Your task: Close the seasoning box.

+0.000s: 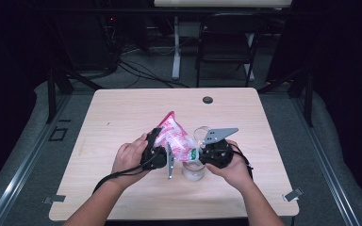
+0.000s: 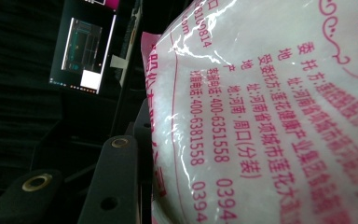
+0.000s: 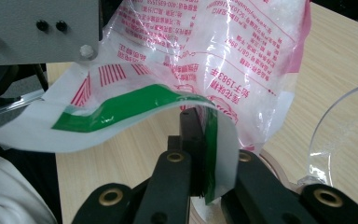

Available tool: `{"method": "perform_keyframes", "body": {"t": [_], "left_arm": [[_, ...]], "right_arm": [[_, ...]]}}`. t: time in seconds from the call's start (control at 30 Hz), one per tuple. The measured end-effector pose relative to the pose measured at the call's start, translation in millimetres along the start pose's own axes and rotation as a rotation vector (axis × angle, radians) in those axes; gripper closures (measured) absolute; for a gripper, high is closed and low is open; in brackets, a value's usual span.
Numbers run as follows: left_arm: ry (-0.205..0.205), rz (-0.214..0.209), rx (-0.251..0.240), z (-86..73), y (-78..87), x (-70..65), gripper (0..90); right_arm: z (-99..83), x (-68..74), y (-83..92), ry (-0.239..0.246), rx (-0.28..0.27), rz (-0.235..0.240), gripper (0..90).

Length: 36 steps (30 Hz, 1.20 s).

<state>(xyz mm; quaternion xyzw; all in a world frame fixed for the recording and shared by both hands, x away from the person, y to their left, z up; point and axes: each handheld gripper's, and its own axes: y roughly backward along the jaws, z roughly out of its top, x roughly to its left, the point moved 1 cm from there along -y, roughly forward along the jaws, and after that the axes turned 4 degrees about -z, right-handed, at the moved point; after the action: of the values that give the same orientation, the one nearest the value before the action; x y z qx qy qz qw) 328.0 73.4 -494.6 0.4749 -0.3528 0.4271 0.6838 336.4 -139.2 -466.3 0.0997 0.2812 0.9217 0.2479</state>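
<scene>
Bag (image 1: 173,136) (pink print) | gripped by left tongs (image 1: 159,149) and right tongs (image 3: 204,154) | held tilted above jar (image 1: 193,170).

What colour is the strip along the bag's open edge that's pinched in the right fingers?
Green, on the bag; clearest in the right gripper view.

My jaw at six o'clock pressed against the bag (image 2: 270,112), pink print over white grains, lit monitor (image 2: 81,49) at ten o'clock, dark room behind
</scene>
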Motion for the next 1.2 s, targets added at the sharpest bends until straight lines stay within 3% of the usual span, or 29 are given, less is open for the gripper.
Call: {"method": "perform_keyframes", "body": {"t": [0.47, 1.2], "left_arm": [[-0.014, -0.001, -0.012, 3.0, -0.2, -1.5, 61.4], [-0.038, 0.021, -0.02, 4.5, 1.0, -1.0, 62.0]], "right_arm": [[-0.9, -0.4, -3.2, 0.003, 0.013, -0.024, 90.0], [-4.5, -1.6, -6.8, -0.003, 0.027, -0.02, 90.0]]}}
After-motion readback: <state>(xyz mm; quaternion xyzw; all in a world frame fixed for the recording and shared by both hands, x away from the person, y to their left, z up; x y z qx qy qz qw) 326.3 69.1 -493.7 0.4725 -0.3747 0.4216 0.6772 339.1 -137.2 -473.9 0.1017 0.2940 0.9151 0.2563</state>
